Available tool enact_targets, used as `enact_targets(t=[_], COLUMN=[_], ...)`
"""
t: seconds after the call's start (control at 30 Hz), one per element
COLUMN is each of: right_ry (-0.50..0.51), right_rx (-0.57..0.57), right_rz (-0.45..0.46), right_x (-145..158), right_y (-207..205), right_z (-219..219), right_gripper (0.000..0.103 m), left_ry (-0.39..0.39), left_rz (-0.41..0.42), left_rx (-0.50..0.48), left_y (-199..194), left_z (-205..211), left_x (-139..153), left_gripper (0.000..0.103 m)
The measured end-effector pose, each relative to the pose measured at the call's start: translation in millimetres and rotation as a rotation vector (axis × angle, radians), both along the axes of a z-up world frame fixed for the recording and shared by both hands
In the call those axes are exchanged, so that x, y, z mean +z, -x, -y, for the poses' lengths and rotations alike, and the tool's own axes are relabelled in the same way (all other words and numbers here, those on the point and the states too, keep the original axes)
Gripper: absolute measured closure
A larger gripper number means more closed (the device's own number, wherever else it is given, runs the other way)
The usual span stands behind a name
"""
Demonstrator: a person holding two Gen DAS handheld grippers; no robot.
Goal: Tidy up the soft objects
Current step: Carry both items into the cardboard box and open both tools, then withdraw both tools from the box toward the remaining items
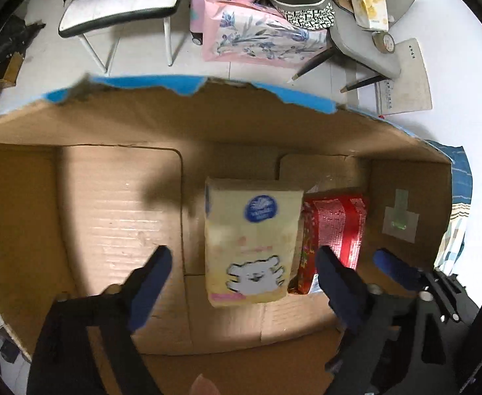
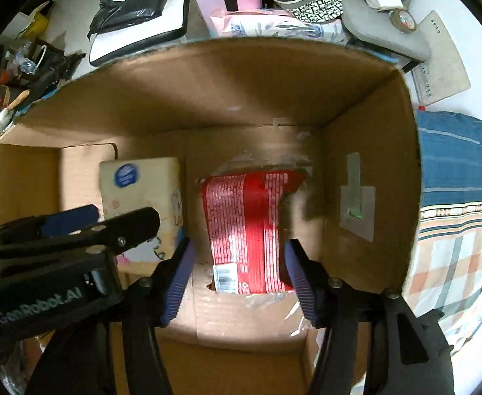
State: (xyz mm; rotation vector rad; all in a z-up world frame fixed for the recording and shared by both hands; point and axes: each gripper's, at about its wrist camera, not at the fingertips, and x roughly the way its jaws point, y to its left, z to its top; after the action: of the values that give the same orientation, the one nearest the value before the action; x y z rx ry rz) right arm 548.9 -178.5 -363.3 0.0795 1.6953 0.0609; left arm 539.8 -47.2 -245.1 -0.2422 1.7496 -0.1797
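Two packs lie in the cardboard box (image 2: 366,171): tissue pack (image 1: 252,242) centre-frame, red packet (image 2: 247,230) beside | left gripper (image 1: 241,283), right gripper (image 2: 237,279) both apart, empty | placing step looks done; next I'd lift out and fetch another soft item

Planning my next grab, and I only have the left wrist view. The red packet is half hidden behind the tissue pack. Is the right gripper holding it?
Observer: No. The right gripper is open, with its fingers on either side of the red packet.
Operator: How is the packet lying?
Observer: Flat on the cardboard box floor, printed back up, with the barcode label at the end nearest the gripper.
Operator: Is it pressed against the tissue pack?
Observer: It seems not. A strip of floor shows between it and the tissue pack.
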Motion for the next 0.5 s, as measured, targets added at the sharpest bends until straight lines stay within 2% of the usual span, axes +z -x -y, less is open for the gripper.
enact_targets(t=[0.1, 0.27, 0.33, 0.5], right_ry=[0.016, 0.044, 0.050, 0.053], right_rx=[0.008, 0.023, 0.027, 0.033], right_rz=[0.006, 0.002, 0.003, 0.030], right_x=[7, 20, 26, 48], right_y=[3, 18, 26, 51], right_z=[-1, -3, -3, -6], right_gripper=[0.020, 0.017, 0.006, 0.000], left_ry=[-0.018, -0.080, -0.099, -0.129], left_rz=[0.025, 0.090, 0.119, 0.175], left_rx=[-0.001, -0.026, -0.035, -0.050], left_y=[7, 24, 35, 70], left_z=[-5, -10, -13, -23], left_x=[9, 27, 36, 56], left_gripper=[0.007, 0.002, 0.001, 0.001])
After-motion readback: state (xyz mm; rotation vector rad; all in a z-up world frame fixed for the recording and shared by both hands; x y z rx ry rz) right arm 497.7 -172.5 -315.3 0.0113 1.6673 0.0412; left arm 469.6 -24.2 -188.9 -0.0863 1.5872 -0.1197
